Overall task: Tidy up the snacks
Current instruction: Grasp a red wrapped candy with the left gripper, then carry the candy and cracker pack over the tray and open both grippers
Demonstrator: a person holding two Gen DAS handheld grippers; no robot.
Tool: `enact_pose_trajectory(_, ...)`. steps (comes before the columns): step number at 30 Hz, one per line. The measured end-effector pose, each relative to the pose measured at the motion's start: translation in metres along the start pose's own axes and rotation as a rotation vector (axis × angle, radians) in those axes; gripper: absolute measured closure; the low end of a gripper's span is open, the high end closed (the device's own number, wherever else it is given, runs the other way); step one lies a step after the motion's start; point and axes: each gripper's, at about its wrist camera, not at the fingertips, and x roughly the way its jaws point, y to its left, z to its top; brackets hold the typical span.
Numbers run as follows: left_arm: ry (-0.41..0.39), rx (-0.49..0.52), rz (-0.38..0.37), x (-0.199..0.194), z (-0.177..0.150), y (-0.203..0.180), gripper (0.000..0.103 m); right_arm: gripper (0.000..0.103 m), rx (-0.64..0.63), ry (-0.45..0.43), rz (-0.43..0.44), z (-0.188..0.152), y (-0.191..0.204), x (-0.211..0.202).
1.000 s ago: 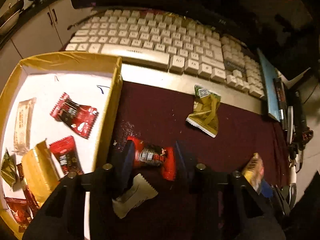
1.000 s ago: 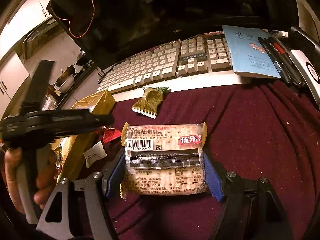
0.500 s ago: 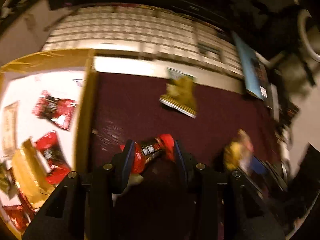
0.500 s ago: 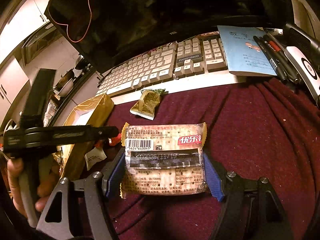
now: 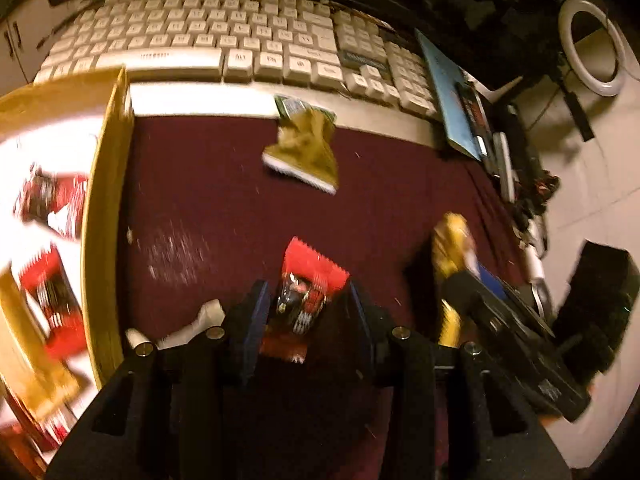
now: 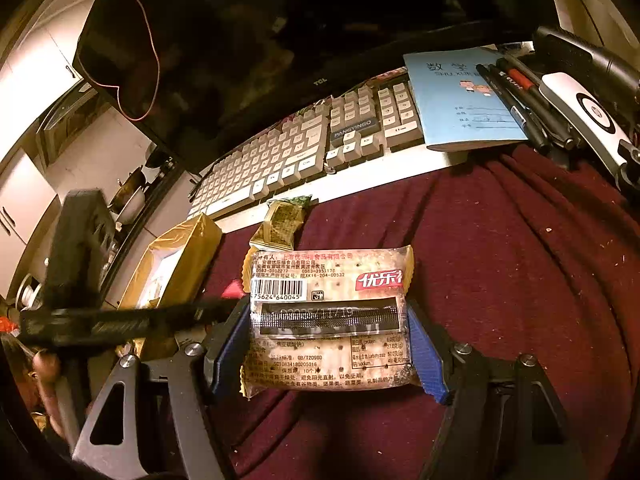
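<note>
Far left, the cardboard box sat on the maroon cloth, its white floor blurred, with red packets lying inside. Just right of the box wall a small white wrapper lay on the cloth, partly behind the left gripper. That gripper's blue-padded jaws were clamped on a red snack packet, its serrated red end sticking up past the fingertips, lifted clear of the cloth as far as could be told through the blur. Further back, a gold-green packet lay by itself near the edge of the white keyboard.

Moving right, the right gripper held a cracker pack flat between its blue pads, barcode side up, jaws spread wide and pressing both short ends. From that view the left gripper's dark body crossed in at the left, a hand on its handle. Beyond, at the far right, a blue notebook rested beside the keyboard with pens alongside.
</note>
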Motion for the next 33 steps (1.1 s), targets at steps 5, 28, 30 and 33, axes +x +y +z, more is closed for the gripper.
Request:
enact_pose_trajectory(5,-0.03,0.051,0.077,-0.003,0.0,-0.008,0.065,0.03,0.0,-0.002,-0.002,0.0,0.001,0.0)
enact_pose_trajectory(28,-0.337,-0.066,0.158,-0.106,-0.039,0.025,0.084,0.03,-0.104,0.032,-0.001,-0.002,0.021,0.003)
enact_pose_trajectory(30,-0.378,-0.091,0.192,-0.12,-0.039,0.043,0.084,0.03,-0.125,0.052,0.028,0.0,0.034,0.004)
enact_pose_trajectory(33,-0.424,-0.179,0.237,-0.136,-0.034,0.083,0.084,0.03,-0.155,0.075,0.121,0.009,0.064,0.003)
